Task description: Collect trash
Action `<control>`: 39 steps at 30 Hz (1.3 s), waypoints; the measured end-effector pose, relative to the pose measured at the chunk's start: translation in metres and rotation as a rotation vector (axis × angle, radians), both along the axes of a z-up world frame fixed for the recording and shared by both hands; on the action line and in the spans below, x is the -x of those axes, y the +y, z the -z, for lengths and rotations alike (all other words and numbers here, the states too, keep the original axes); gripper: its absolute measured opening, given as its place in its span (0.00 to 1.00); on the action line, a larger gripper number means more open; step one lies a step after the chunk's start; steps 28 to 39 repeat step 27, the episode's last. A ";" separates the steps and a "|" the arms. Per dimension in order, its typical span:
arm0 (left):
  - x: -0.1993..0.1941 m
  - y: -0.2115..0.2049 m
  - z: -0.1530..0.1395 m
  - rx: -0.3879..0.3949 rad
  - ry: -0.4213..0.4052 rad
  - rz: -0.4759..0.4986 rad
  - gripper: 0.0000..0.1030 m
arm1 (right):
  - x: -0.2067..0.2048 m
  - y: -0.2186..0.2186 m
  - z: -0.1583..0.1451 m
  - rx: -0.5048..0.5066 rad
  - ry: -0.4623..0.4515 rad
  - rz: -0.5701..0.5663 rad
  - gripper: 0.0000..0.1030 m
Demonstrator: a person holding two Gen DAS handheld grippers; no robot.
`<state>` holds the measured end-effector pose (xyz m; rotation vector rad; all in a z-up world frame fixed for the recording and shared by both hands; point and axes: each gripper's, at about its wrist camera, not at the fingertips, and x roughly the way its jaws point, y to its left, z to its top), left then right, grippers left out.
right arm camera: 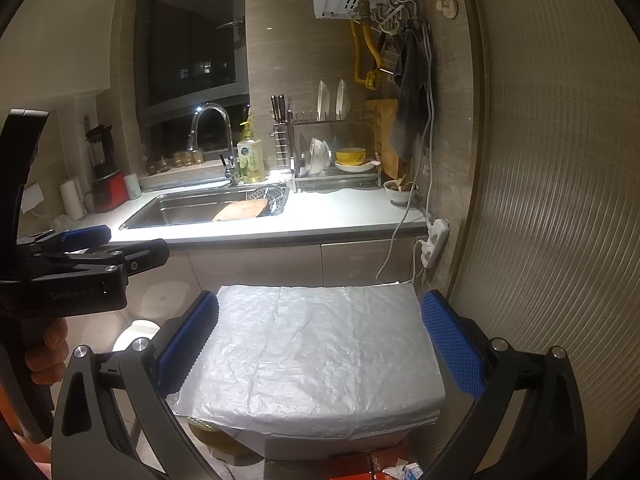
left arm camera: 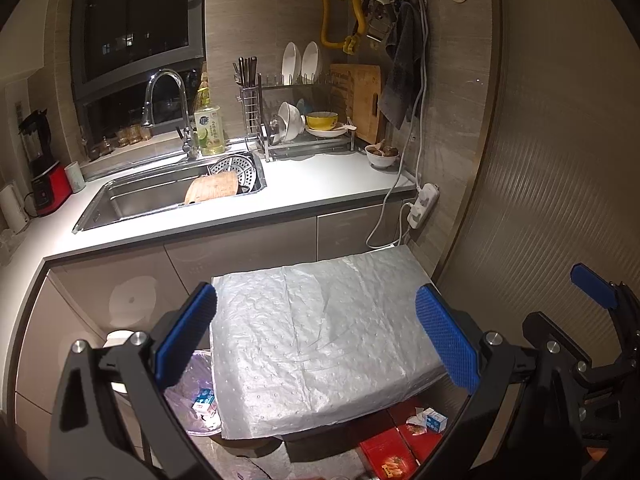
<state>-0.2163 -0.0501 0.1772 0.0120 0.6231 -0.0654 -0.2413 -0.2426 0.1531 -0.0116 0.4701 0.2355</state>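
My left gripper point(left arm camera: 316, 336) is open and empty, held above a small table covered in white plastic sheet point(left arm camera: 320, 340). My right gripper point(right arm camera: 320, 344) is open and empty over the same table point(right arm camera: 316, 360). A trash bin with a purple bag point(left arm camera: 192, 392) stands on the floor left of the table, with a small blue-and-white carton point(left arm camera: 205, 400) in it. Another small blue-and-white carton and crumpled paper point(left arm camera: 430, 420) lie on red boxes point(left arm camera: 390, 452) under the table's right side; they also show in the right wrist view point(right arm camera: 404, 471). The right gripper shows at the right of the left view point(left arm camera: 592, 320).
A kitchen counter point(left arm camera: 304, 184) with a sink point(left arm camera: 172, 196), dish rack point(left arm camera: 308, 120) and bowl point(left arm camera: 382, 156) runs behind the table. A power strip and cord point(left arm camera: 420, 204) hang at the right wall. A ribbed sliding door point(left arm camera: 560, 200) is on the right. Cabinets stand on the left.
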 end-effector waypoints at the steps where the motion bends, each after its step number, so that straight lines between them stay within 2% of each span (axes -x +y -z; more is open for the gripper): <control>1: -0.001 0.000 0.001 0.000 0.000 0.000 0.93 | 0.000 0.000 0.000 -0.001 0.001 0.002 0.98; 19: -0.005 0.001 0.003 0.006 -0.021 0.007 0.93 | -0.007 -0.001 0.002 0.006 0.014 0.014 0.98; 39: -0.008 0.001 0.005 0.008 -0.002 0.019 0.93 | -0.007 0.001 0.003 0.001 0.019 0.017 0.98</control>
